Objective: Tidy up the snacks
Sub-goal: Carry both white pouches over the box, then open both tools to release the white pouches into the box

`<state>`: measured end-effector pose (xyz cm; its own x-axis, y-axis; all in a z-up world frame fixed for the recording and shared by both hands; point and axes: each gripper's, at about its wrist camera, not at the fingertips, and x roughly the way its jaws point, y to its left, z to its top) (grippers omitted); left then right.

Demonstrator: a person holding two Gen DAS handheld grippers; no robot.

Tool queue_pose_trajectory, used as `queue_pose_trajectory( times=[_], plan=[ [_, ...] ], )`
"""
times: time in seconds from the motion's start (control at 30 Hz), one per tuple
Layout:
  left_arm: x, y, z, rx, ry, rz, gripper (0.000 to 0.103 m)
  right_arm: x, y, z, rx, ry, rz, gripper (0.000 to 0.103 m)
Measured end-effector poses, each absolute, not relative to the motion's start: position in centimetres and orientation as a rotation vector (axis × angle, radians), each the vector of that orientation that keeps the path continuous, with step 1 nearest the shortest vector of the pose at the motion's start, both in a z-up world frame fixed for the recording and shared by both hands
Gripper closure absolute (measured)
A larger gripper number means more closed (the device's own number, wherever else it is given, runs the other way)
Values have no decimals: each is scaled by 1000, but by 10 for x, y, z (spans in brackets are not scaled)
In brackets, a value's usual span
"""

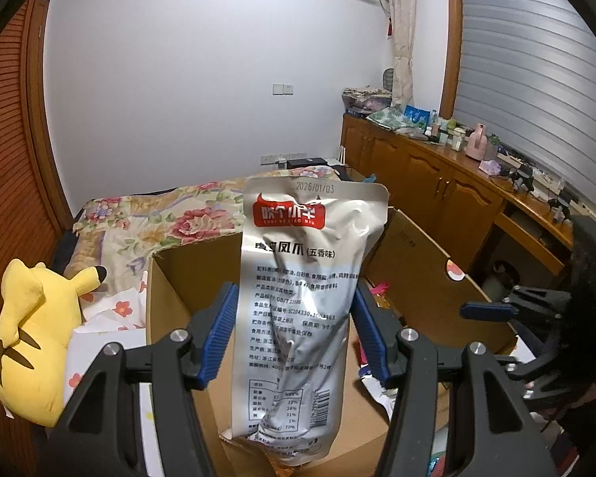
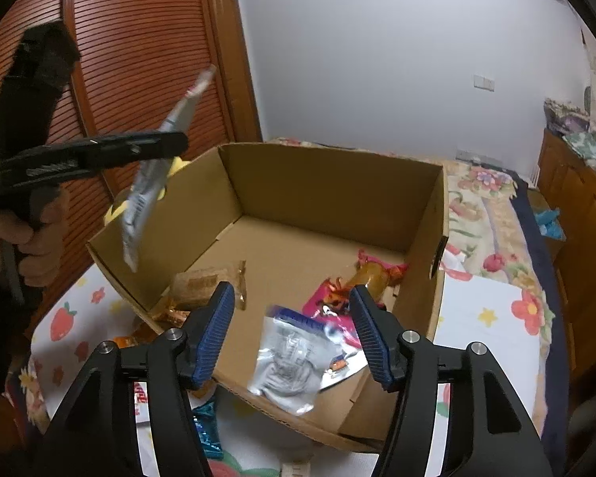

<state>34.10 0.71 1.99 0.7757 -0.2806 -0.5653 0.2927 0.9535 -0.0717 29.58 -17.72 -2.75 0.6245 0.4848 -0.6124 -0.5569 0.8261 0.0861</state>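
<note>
My left gripper (image 1: 294,330) is shut on a silver snack pouch (image 1: 306,302) with a red logo and holds it upright above the open cardboard box (image 1: 186,266). In the right wrist view the same pouch (image 2: 155,183) hangs from the left gripper (image 2: 155,147) over the box's left wall (image 2: 171,214). My right gripper (image 2: 292,338) is open and empty over the box's near edge. Inside the box lie a silver packet (image 2: 290,369), a pink packet (image 2: 329,306), an orange-yellow packet (image 2: 373,274) and a brown packet (image 2: 202,290).
The box stands on a bed with a floral cover (image 2: 492,234). A yellow plush toy (image 1: 31,334) lies left of the box. Loose snack packets (image 2: 206,429) lie on the bed in front of the box. A wooden cabinet (image 1: 437,183) with clutter runs along the right wall.
</note>
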Motion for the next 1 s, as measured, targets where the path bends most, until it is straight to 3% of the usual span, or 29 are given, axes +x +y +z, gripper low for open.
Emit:
queue_pose_trajectory(
  times=[0.2, 0.73, 1.0],
  plan=[
    [343, -2, 11, 38, 638, -313, 42, 285, -179, -19, -100, 637, 614, 41],
    [341, -8, -17, 44, 711, -308, 44, 270, -180, -26, -115, 660, 608, 41],
    [330, -5, -8, 33, 664, -305, 34, 261, -180, -29, -121, 671, 606, 41]
  ],
)
